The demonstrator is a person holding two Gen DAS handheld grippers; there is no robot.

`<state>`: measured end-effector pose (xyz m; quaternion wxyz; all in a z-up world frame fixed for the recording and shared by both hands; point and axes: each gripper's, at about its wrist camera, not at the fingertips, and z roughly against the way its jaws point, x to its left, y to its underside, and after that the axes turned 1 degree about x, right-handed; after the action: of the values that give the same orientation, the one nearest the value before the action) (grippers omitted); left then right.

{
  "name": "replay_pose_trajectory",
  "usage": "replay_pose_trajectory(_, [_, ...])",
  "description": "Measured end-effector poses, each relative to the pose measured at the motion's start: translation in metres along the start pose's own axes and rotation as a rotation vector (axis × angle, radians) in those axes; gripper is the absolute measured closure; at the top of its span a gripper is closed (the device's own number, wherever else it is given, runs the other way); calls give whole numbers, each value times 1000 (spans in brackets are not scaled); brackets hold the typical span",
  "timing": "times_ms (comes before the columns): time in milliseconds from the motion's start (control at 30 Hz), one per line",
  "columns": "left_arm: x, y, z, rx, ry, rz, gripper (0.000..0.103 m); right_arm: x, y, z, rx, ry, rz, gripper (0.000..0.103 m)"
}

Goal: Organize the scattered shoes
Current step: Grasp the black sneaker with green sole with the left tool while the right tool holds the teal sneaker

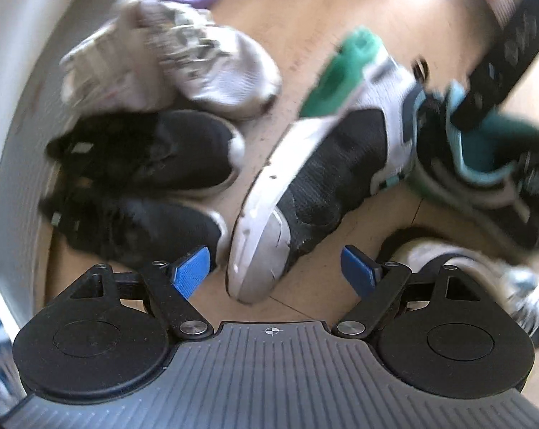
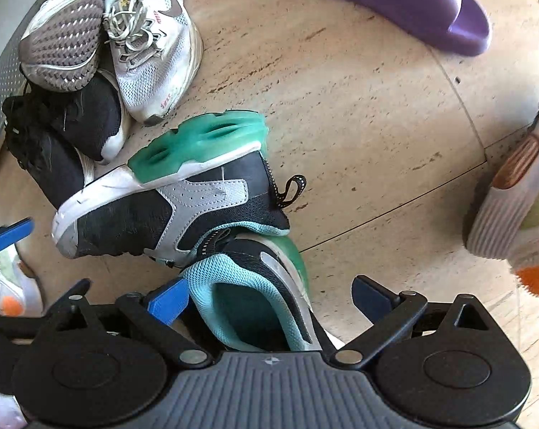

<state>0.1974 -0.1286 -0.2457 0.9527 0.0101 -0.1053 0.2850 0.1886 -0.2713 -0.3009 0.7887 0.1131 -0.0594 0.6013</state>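
My left gripper hangs open over the tipped teal-soled sneaker's toe. My right gripper gapes around its mate's heel collar, pads clear, white sneakers at eleven o'clock.

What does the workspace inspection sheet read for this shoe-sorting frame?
Surface: beige stone-look tiled floor, bare in the middle.
Job's things: black-and-white sneaker with green sole tipped on its side; its mate below it; two black knit shoes; white mesh sneakers, one sole-up; purple rubber slide.
Clutter: nothing seen.
Grippers: left claw open over the tipped sneaker's toe; right claw open around the mate's collar.
Cables: nothing seen.
Surroundings: grey perforated panel behind the shoes.
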Motion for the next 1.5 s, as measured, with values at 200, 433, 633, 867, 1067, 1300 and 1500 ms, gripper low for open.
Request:
replay_pose_trajectory(200, [-22, -25, -33, 42, 4, -200, 19, -11, -6, -5, 78, -45, -78, 2])
replay_pose_trajectory(433, [-25, -39, -49, 68, -8, -172, 43, -28, -15, 12, 56, -66, -241, 2])
replay_pose_trajectory(633, [29, -27, -22, 58, 210, 298, 50, -46, -13, 28, -55, -224, -402, 2])
replay_pose_trajectory(867, [47, -23, 19, 2, 342, 499, 51, -29, -15, 41, -158, -418, -394, 12])
replay_pose_trajectory(1067, [48, -21, 15, 21, 347, 499, 50, -13, -25, 36, -172, -394, -330, 32])
replay_pose_trajectory(1300, [51, -16, 10, 58, 380, 484, 49, 1, -43, -3, -97, -408, -358, 42])
replay_pose_trajectory(1500, [53, -2, -6, 102, 408, 507, 46, 28, -48, -29, -82, -429, -339, 48])
